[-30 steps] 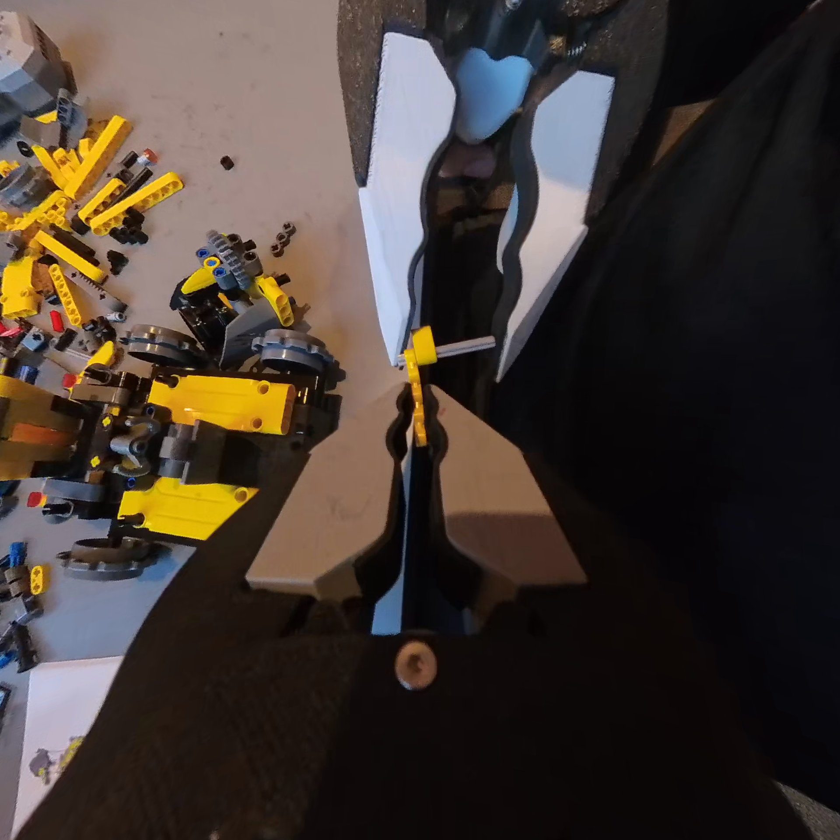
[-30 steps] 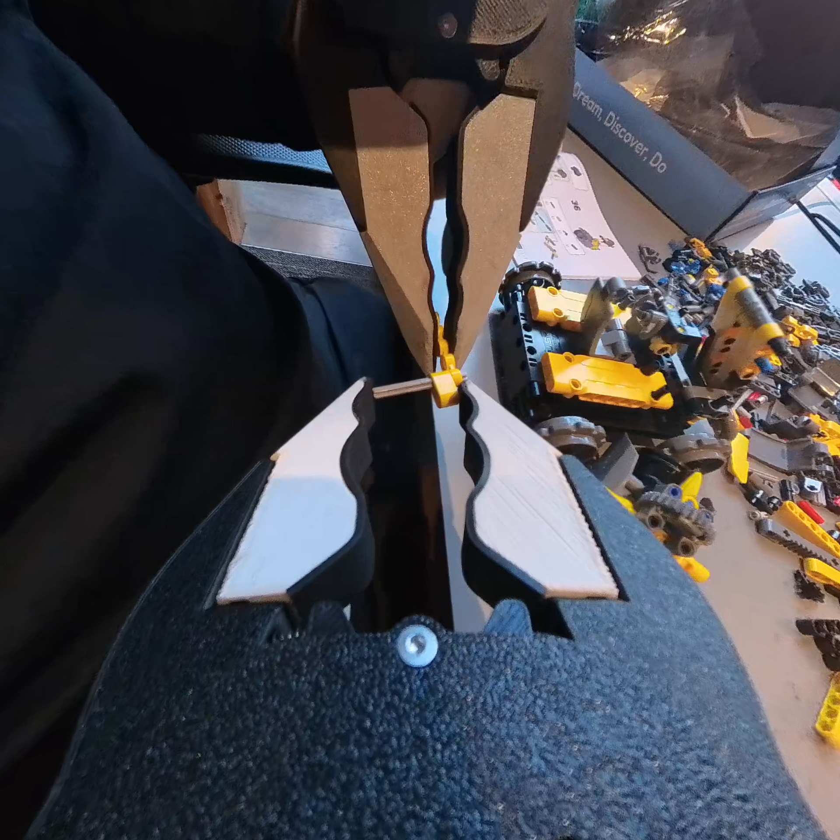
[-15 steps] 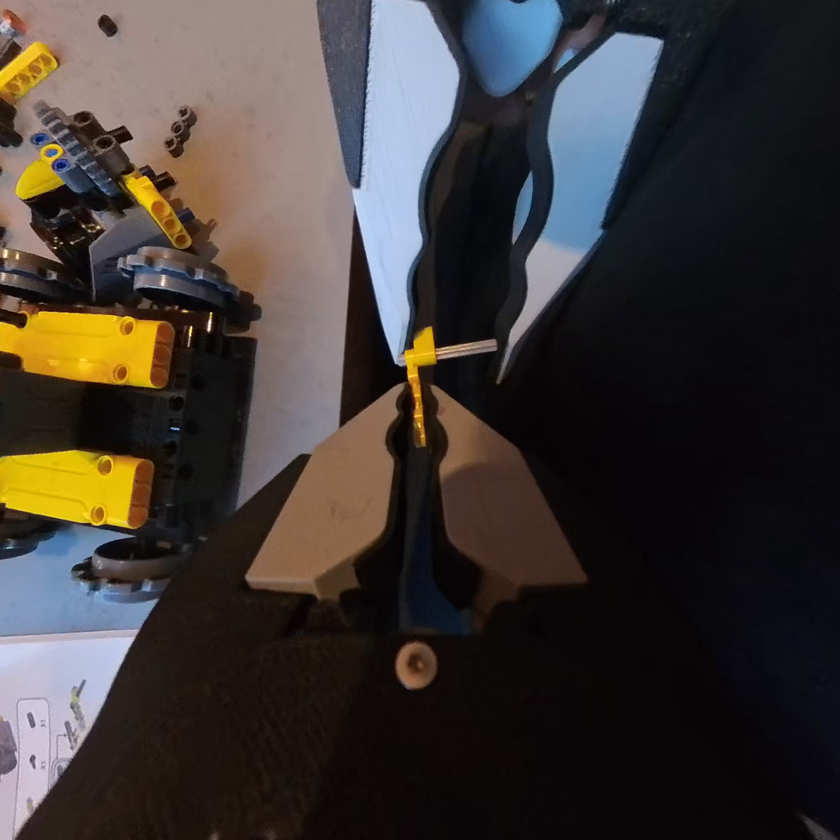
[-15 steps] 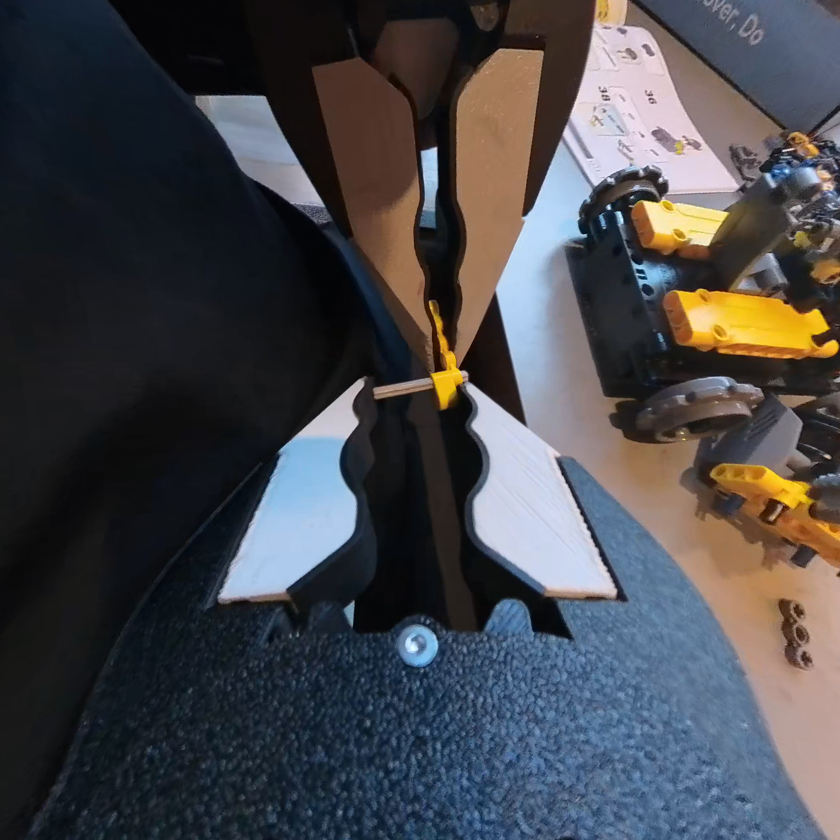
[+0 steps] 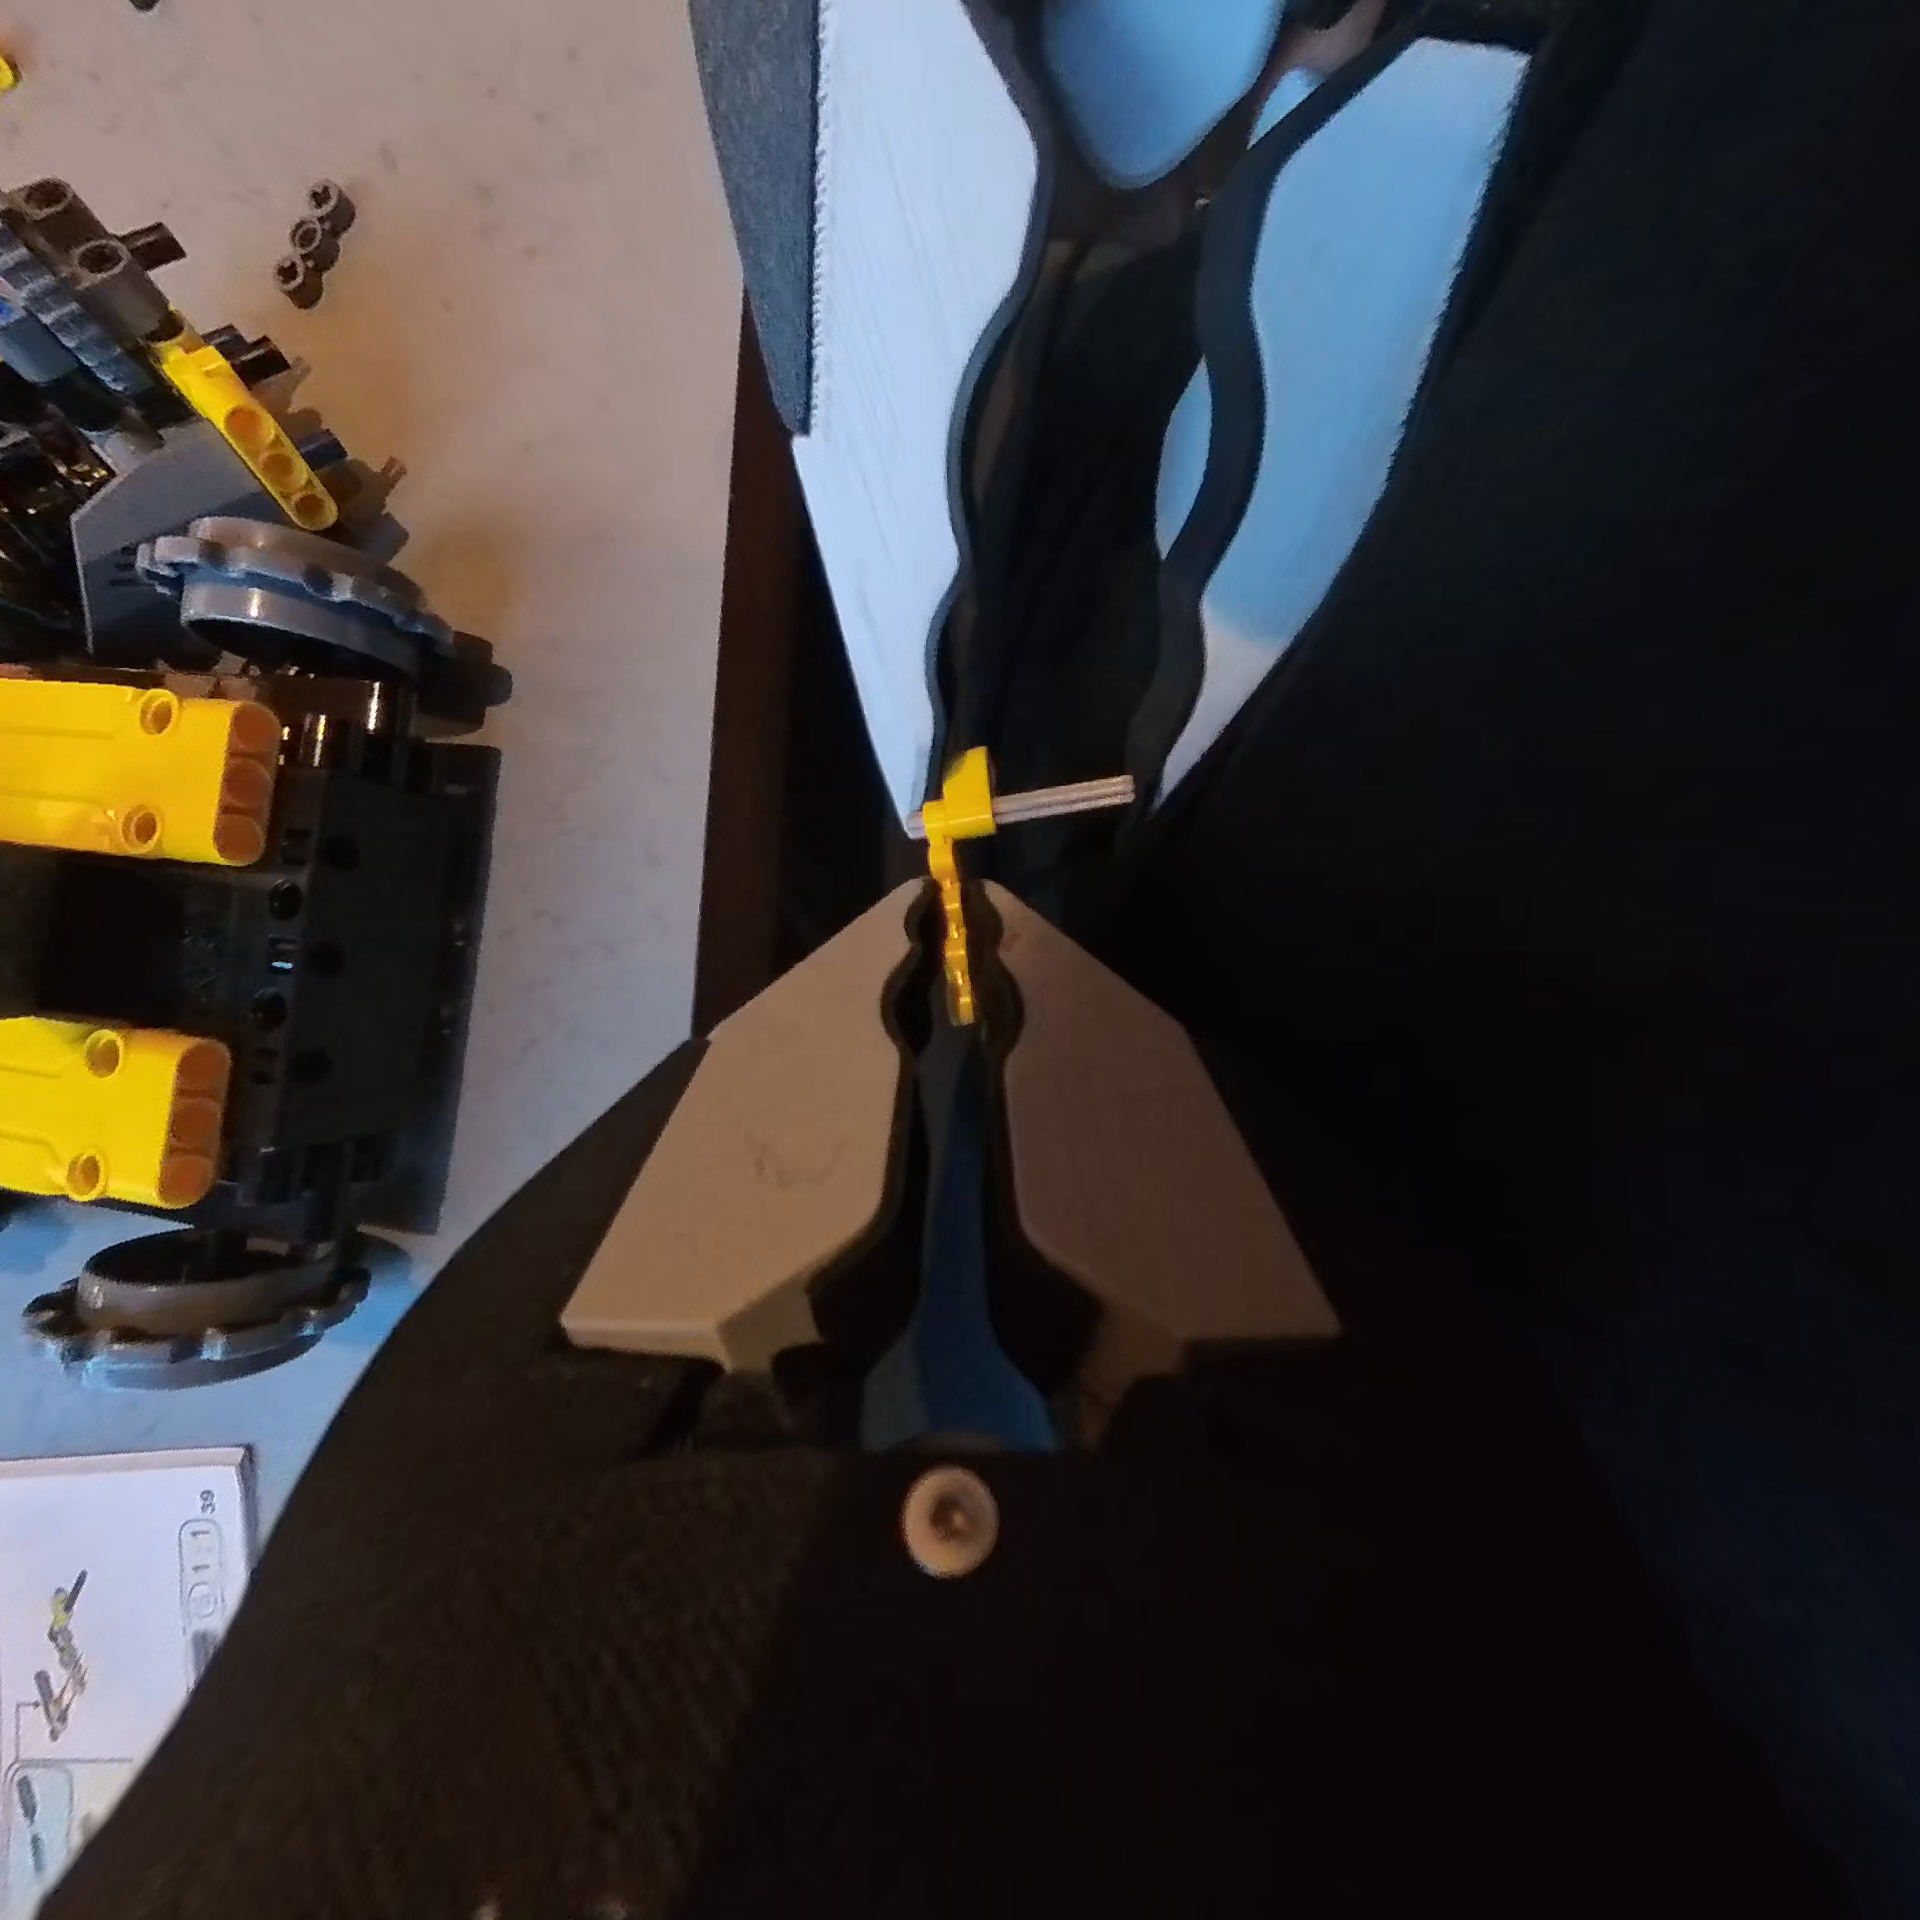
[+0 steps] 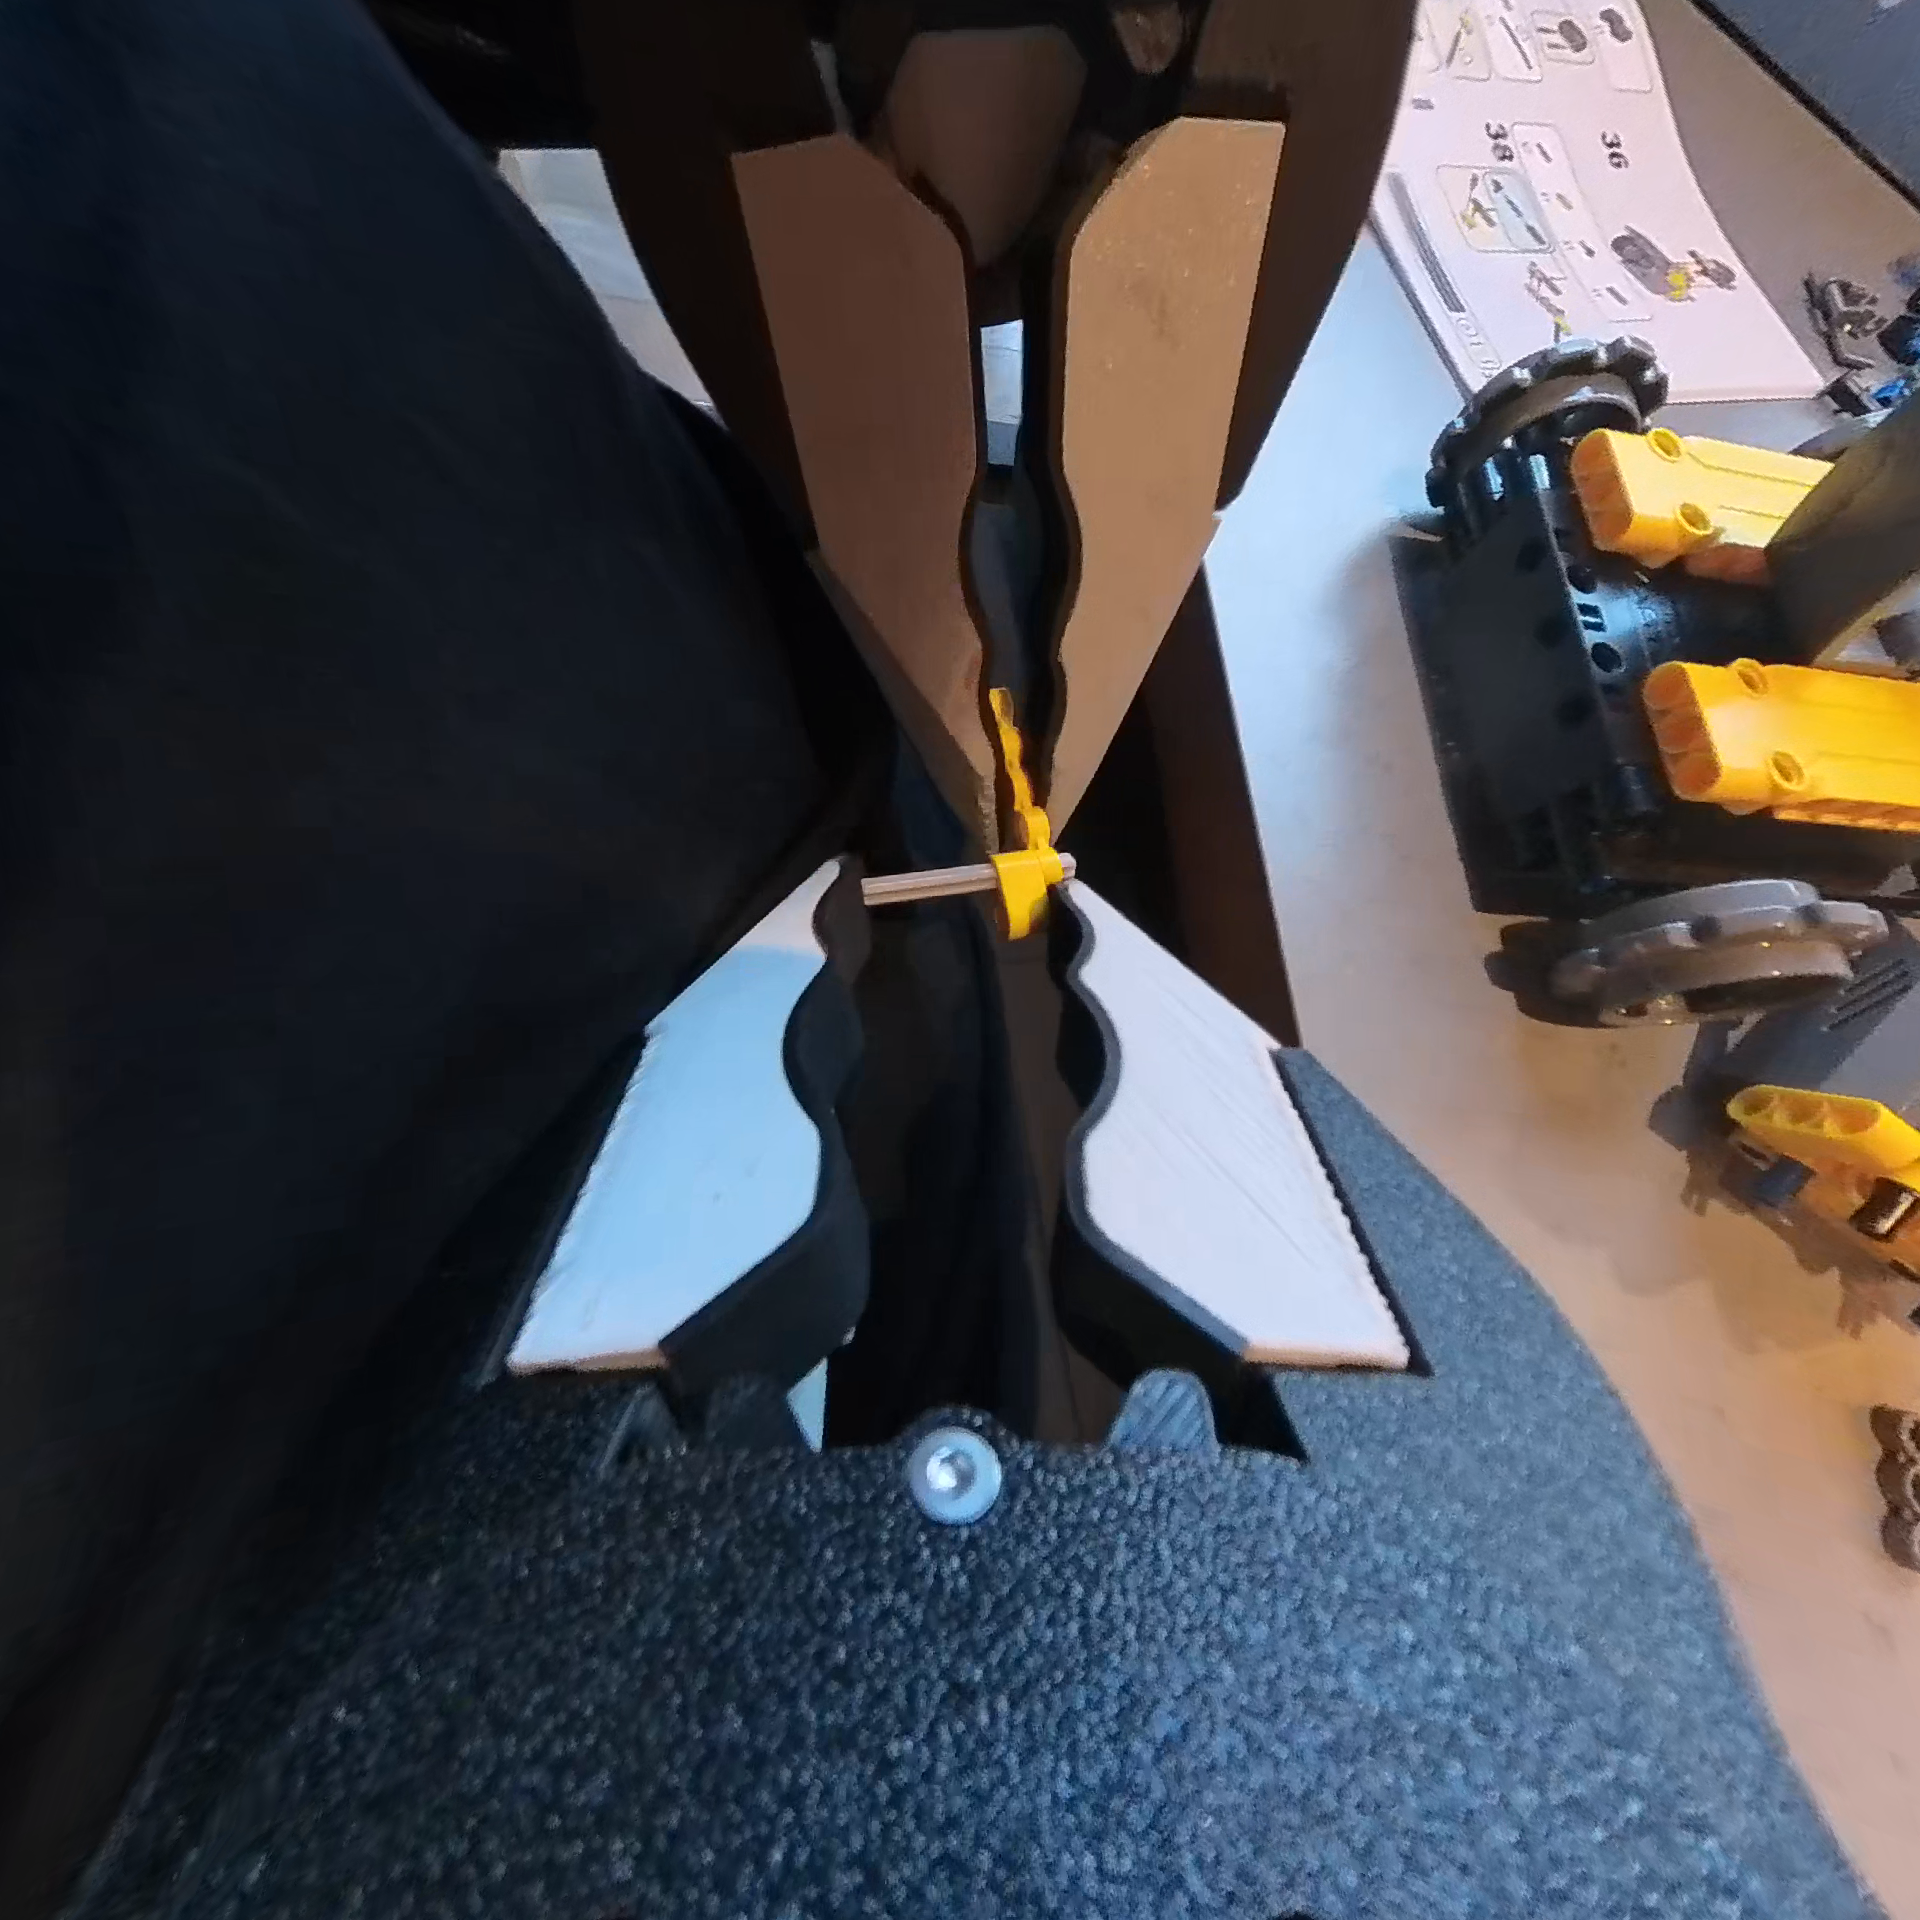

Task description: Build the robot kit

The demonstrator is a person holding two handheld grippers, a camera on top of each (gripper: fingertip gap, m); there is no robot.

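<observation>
Off the table's near edge, above dark cloth, the left gripper is clenched on a thin yellow beam. A grey axle runs through the beam's yellow end piece and spans the spread, unclenched tips of the right gripper, touching both fingers. Beside them on the table stand a black-and-yellow toy vehicle and an instruction booklet. No container shows.
</observation>
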